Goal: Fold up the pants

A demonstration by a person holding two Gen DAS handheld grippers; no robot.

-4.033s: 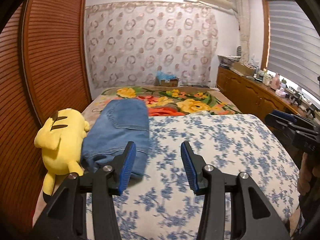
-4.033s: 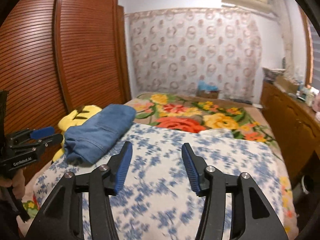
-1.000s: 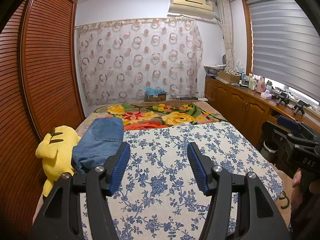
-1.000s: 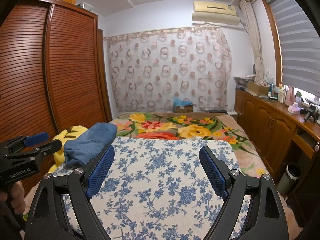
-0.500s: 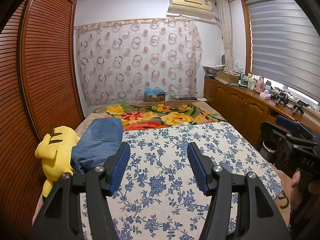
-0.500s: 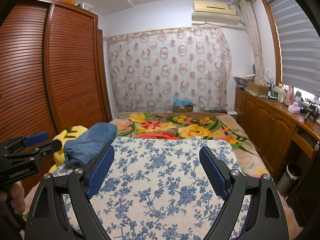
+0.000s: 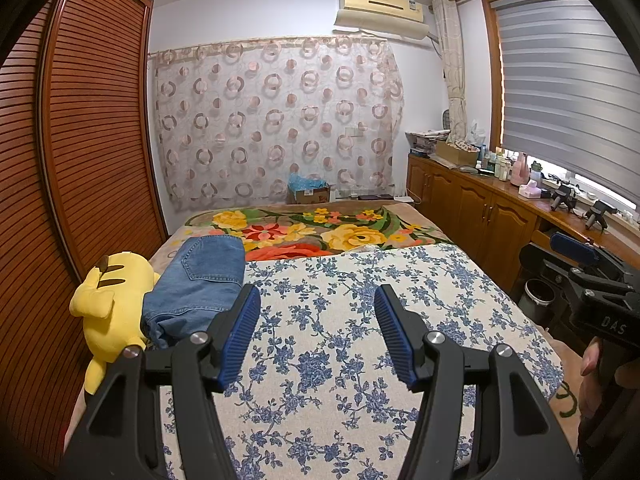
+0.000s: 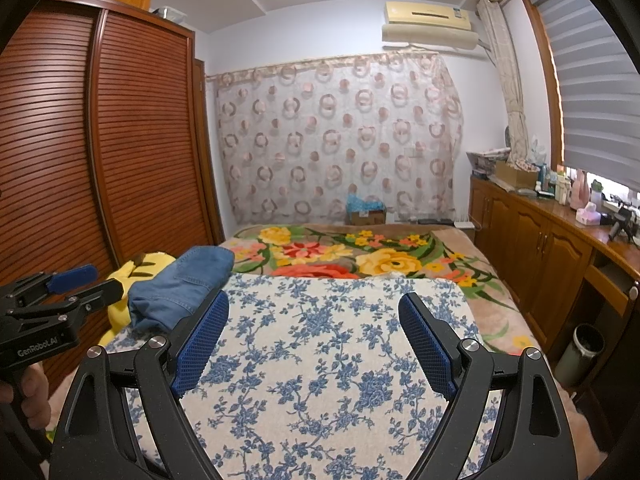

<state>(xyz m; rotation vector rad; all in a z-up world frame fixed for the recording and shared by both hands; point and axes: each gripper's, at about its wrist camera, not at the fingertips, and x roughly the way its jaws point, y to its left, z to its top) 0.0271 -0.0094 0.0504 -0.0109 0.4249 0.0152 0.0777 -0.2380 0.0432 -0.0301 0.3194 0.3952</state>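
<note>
Folded blue jeans (image 7: 198,282) lie in a compact stack on the left side of the bed, partly on the blue-flowered cloth (image 7: 340,344). In the right wrist view the jeans (image 8: 180,286) lie beyond the left finger. My left gripper (image 7: 316,312) hovers above the flowered cloth, open with nothing between its fingers, and the jeans are just beyond its left finger. My right gripper (image 8: 314,316) is open wider, also empty, over the same cloth. Each gripper shows at the edge of the other's view, held by a hand.
A yellow plush toy (image 7: 106,304) lies left of the jeans against the slatted wooden wardrobe (image 7: 80,160). A floral blanket (image 7: 320,236) covers the far bed. Wooden cabinets (image 7: 480,216) and a small bin (image 7: 538,290) stand on the right.
Compared with four seconds ago both grippers have pulled back and up from the bed, and the right one has opened wider. Over the last second nothing has moved.
</note>
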